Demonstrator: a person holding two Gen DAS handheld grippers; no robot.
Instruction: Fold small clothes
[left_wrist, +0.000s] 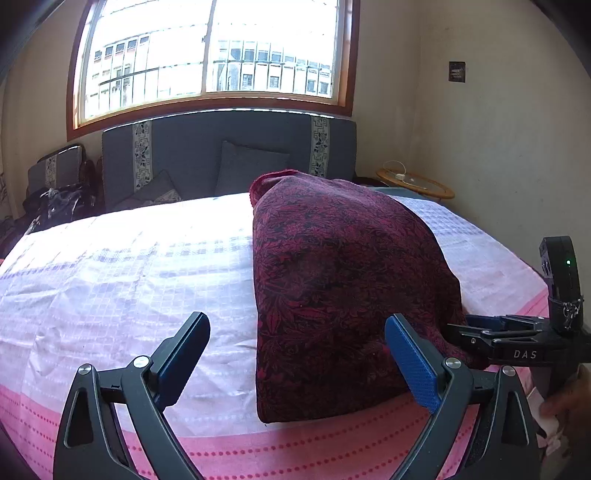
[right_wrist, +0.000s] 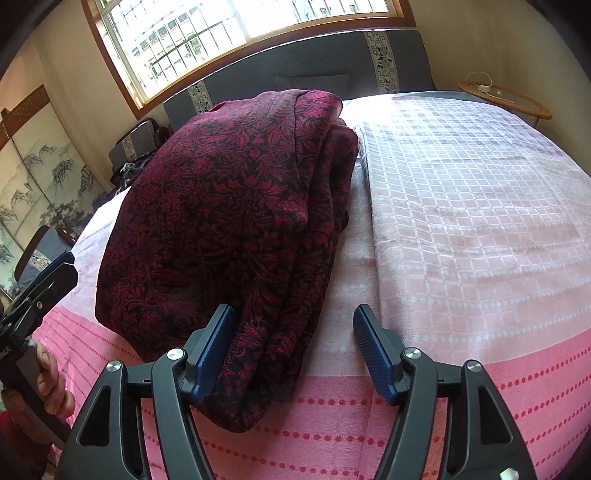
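Both hand-held grippers (left (left_wrist: 297, 356), right (right_wrist: 293, 345)) wide open, gripping nothing; stacked layers of folded maroon floral garment (right_wrist: 236, 206) on pink bed cover (right_wrist: 461, 221) likely to slip if nudged.

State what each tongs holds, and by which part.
Nothing is held. Left tongs and right tongs are both open at the near end of the folded maroon cloth on the bed.

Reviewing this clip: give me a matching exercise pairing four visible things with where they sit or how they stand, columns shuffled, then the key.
Things:
1. dark red floral folded garment
2. round wooden side table
3. left gripper
4. grey square cushion

Descriptions:
A. in the room's far corner, beside the bed
B. open, holding nothing
C. lying on the pink and white checked bedspread
D. leaning against the dark headboard

Pairs: 1-C, 2-A, 3-B, 4-D
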